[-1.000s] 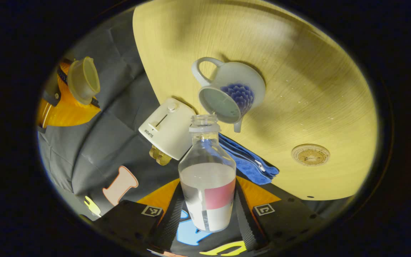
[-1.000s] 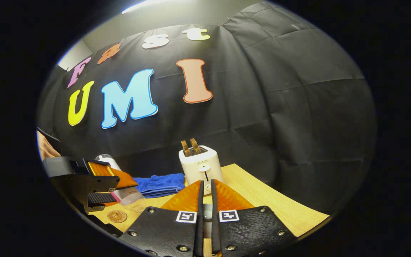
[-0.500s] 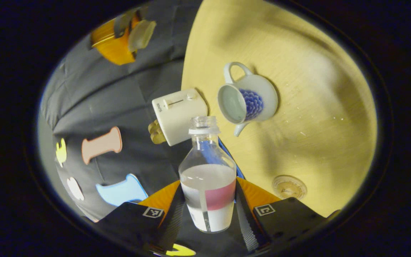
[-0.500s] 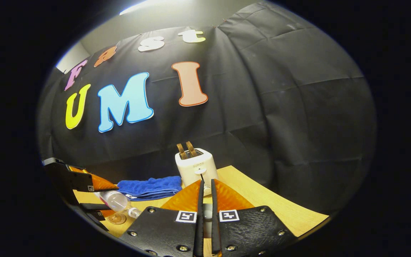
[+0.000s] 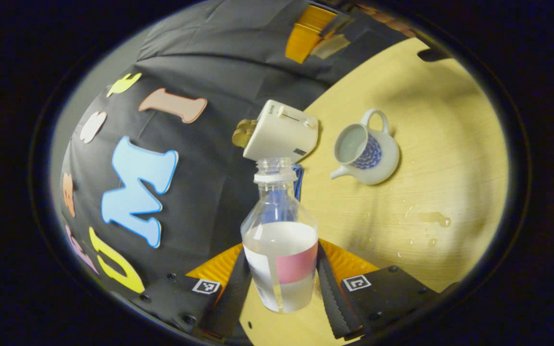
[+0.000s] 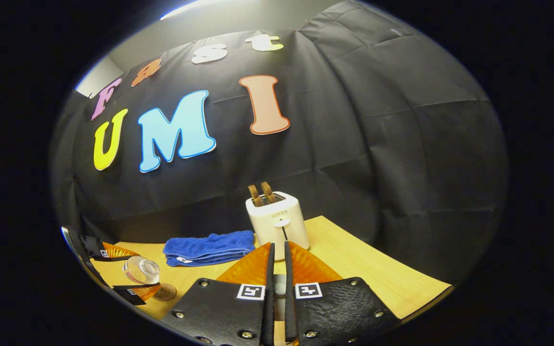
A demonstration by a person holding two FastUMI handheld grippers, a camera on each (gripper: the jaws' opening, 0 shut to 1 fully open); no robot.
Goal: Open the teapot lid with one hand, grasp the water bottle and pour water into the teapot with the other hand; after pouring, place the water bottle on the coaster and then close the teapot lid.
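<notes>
Left gripper view: my left gripper (image 5: 281, 262) holds the water bottle (image 5: 279, 240), one finger pressing each side of its lower body across the pink-and-white label, whose print is too small to make out. Bottle uncapped, about half full, mouth pointing away from me toward the toaster (image 5: 282, 137). The teapot (image 5: 366, 154) stands on the wooden table (image 5: 450, 144) to the right of the bottle's mouth and apart from it, white with a blue pattern, lid off, inside showing. A puddle and drops of water (image 5: 431, 218) lie on the wood near the teapot. A sliver of blue towel (image 5: 297, 180) shows behind the bottle neck. At the top edge my right gripper (image 5: 313, 36) is raised clear of the table with the pale teapot lid (image 5: 331, 45) in it. Toaster front carries a line of dark print. Right gripper view: my right gripper (image 6: 277, 252) is nearly closed, a thin gap between its fingers, and a pale piece of the lid (image 6: 279, 287) sits pinched in that gap. Here the toaster (image 6: 277, 226) stands upright with two slices of toast (image 6: 261, 193) in its slots, the towel (image 6: 209, 247) folded beside it. Low on the left, my left gripper (image 6: 130, 271) carries the bottle (image 6: 141, 270) just beside the round coaster (image 6: 165, 291); whether they touch I cannot tell. Square black-and-white tags mark the fingers.
</notes>
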